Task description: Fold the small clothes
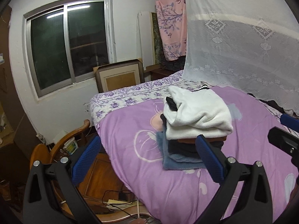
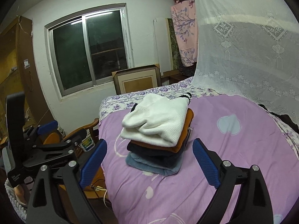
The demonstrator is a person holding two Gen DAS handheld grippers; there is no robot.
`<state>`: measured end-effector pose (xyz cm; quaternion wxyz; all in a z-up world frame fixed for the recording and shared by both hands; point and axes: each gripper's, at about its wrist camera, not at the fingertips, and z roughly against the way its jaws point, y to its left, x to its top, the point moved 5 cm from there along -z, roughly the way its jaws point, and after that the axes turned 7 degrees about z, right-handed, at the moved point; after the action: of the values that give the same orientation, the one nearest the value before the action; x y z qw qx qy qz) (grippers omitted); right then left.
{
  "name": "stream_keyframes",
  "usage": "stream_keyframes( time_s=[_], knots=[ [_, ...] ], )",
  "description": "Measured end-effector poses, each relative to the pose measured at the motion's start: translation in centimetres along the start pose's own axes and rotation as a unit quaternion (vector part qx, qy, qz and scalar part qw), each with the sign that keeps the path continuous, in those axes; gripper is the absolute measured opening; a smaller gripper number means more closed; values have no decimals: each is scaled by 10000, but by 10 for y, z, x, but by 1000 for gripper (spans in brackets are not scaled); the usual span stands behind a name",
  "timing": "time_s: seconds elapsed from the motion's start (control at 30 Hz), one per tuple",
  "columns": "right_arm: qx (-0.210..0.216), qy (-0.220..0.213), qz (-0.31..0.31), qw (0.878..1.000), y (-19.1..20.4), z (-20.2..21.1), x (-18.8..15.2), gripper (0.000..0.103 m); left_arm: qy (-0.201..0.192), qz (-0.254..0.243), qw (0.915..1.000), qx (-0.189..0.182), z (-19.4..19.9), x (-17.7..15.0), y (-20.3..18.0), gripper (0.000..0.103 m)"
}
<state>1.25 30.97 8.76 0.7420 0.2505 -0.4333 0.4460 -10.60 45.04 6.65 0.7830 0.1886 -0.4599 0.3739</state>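
Nearest the cameras, the black left gripper with blue ribbed pads is standing with its jaws spread wide and gripping nothing, one finger hanging over the wooden floor beside the bed, the other over the blanket. The black right gripper with blue ribbed pads is likewise gaping wide and carrying nothing, its fingers flanking the near side of the pile without touching it. Just beyond, the stack of folded small clothes is sitting on the lilac fleece blanket with pale heart shapes: a blue fleece piece at the bottom, dark and orange layers above, and a white knitted garment lying on top. Farther back, a white lace net curtain is hanging at the right, and a dark sliding window is showing in the far wall.
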Motion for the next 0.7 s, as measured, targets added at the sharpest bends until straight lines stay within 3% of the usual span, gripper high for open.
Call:
stream_keyframes(
  time_s=[0.3, 0.7],
  knots=[
    [-201, 19, 15, 9998, 5, 32, -8, 100, -98, -122, 9998, -79, 23, -4, -5, 99],
    [-125, 42, -246, 9996, 2, 44, -22, 100, 171, -67, 9989, -435, 29, -13, -11, 99]
  ],
)
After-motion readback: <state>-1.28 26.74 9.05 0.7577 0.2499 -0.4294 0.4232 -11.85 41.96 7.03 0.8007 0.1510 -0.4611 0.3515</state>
